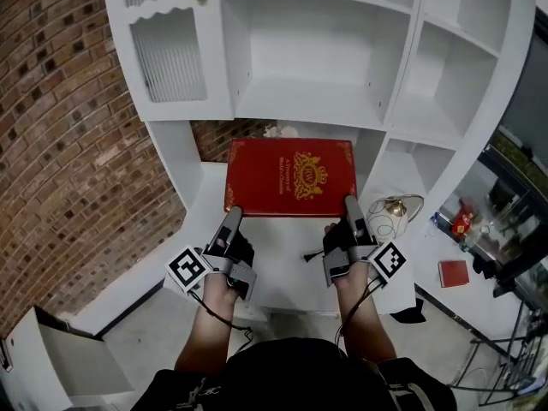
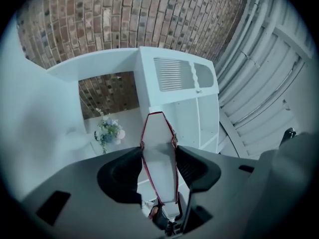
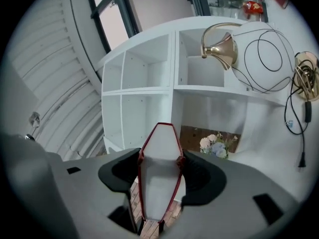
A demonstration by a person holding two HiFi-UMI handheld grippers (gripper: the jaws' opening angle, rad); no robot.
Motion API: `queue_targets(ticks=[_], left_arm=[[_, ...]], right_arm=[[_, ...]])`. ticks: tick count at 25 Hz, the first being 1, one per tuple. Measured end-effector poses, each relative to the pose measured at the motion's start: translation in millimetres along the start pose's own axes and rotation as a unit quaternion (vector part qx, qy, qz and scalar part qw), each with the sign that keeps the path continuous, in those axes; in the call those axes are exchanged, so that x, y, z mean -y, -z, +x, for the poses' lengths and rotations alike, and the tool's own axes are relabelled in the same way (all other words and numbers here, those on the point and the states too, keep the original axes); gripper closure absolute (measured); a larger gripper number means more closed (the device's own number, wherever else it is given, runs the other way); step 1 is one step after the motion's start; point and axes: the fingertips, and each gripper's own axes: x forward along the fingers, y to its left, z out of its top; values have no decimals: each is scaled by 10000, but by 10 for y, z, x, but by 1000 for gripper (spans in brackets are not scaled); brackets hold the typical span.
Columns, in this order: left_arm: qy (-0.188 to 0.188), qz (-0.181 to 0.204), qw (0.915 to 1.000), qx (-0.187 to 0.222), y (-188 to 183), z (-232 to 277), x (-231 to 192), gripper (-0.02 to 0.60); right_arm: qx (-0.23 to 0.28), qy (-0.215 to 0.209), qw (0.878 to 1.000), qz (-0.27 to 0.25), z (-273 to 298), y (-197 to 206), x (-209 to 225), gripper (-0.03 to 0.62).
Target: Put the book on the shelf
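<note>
Jaws on both sides are clamped on the red book. The left gripper is closed over its near left corner and the right gripper over its near right, with the page block pinched between the pads in both gripper views. The book is held flat, cover up, in front of the white shelf unit, just below the wide middle compartment. Only the near edge is gripped, so the far edge could sag or the book could pivot in the pads. If it is lifted unevenly, that far edge could be caught on the shelf board. The flowers behind could be knocked, and the brass ornament beside the right gripper could be clipped.
</note>
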Motion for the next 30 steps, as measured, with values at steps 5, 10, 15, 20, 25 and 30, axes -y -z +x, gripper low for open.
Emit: queue_targets(ticks=[5,10,15,20,25,30], left_arm=[[259,-55,9990,-351,-122,230,39,352],[499,20,9978,-443,-203,496,180,350],[697,103,9960,-547,-246,794,290,350],[706,183,9959,-531,-291,1075,216,347],[602,190,9967,-519,-336,1263,92,347],[634,332,9964,-450,-407,1439,39,345]], right_arm=[[385,-108,9987,-307,82,-61,-129,322],[696,-303,9962,-435,219,-180,-319,322],[867,-418,9940,-522,408,-372,-430,321],[947,-233,9941,-469,632,-518,-315,321],[940,-34,9947,-409,839,-605,-159,321],[748,158,9957,-527,1085,-677,-46,321]])
